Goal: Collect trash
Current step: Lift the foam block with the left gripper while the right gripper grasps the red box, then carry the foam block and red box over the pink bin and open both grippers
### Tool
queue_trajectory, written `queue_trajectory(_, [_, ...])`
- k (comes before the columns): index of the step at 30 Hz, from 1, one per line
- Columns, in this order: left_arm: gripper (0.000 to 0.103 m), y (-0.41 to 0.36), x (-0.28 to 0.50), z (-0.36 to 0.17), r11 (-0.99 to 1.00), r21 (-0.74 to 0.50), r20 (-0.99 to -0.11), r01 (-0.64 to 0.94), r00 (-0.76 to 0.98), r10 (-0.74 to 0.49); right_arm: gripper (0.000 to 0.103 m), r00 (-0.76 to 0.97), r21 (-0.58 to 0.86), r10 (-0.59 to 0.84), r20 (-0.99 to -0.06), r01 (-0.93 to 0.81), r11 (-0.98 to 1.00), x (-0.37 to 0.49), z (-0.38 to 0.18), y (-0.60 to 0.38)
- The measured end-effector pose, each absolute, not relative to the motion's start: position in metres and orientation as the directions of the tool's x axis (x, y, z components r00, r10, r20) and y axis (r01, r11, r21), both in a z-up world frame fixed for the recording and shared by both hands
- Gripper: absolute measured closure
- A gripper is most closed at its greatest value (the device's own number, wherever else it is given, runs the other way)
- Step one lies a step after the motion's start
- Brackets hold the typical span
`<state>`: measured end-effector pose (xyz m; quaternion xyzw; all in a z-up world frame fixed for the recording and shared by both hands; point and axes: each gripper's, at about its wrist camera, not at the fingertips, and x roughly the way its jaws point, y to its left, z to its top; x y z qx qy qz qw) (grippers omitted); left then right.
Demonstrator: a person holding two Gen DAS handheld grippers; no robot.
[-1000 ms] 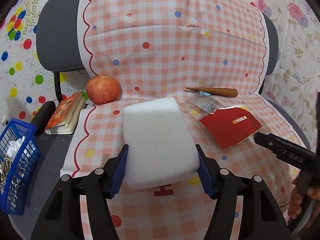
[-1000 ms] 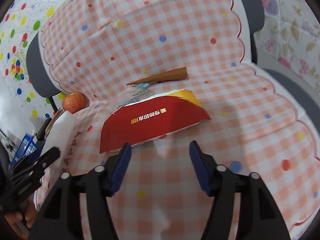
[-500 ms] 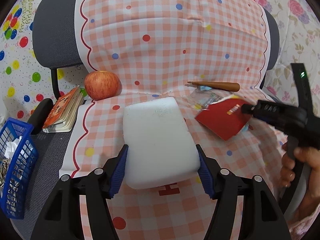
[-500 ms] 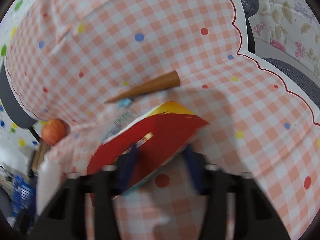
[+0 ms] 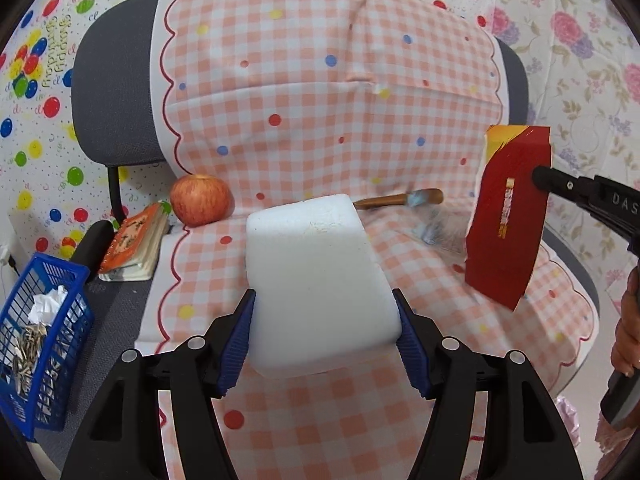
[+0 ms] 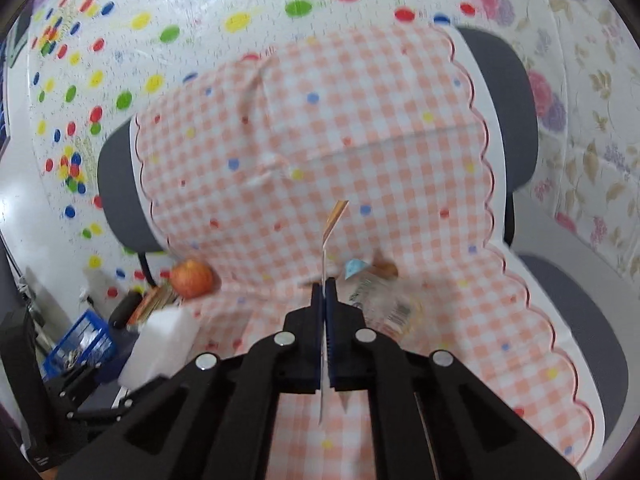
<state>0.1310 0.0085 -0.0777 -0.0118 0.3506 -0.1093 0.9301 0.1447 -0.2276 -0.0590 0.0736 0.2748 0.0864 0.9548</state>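
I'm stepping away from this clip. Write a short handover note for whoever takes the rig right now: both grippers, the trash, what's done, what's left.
Left gripper: shut on the white foam block, held above the chair seat.
Right gripper: shut on the red paper wrapper, lifted clear of the checked cloth.
Blue basket, left of the chair, already holds crumpled paper and scraps.
Left on the seat: clear plastic wrapper and a brown cone-shaped piece.
The apple and notebook don't look like trash.
Next, probably: carry both held pieces to the basket, then return for the rest.
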Motion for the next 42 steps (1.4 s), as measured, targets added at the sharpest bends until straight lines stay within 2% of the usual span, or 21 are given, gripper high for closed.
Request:
queue_trajectory(4, [0.038, 0.008, 0.125, -0.078, 0.978, -0.094, -0.651, 0.188, 0.731, -0.204, 0.101, 0.842, 0.043, 0.127, -0.525, -0.123, 0.991, 0.131, -0.055, -0.216])
queue_trajectory(6, [0.037, 0.010, 0.123, -0.077, 0.978, -0.098, -0.651, 0.184, 0.731, -0.203, 0.101, 0.809, 0.082, 0.179, -0.560, -0.161, 0.984, 0.131, -0.061, -0.214])
queue_trajectory(11, [0.037, 0.013, 0.119, -0.076, 0.978, -0.099, -0.653, 0.182, 0.730, -0.202, 0.100, 0.786, 0.100, 0.189, -0.588, -0.162, 0.982, 0.131, -0.080, -0.213])
queue_trajectory(19, [0.037, 0.013, 0.110, -0.063, 0.968, -0.127, -0.621, 0.215, 0.744, -0.247, 0.101, 0.863, 0.099, 0.175, -0.475, -0.145, 0.984, 0.107, -0.053, -0.220])
queue_trajectory(30, [0.037, -0.035, 0.072, -0.052, 0.941, -0.080, -0.631, 0.330, 0.714, -0.304, 0.101, 0.878, 0.080, 0.106, -0.467, -0.077, 0.994, 0.053, -0.054, -0.248])
queue_trajectory(42, [0.037, -0.111, 0.009, -0.056, 0.821, -0.110, -0.596, 0.560, 0.624, -0.505, 0.101, 0.899, 0.071, -0.072, -0.432, 0.114, 0.991, -0.051, -0.057, -0.304])
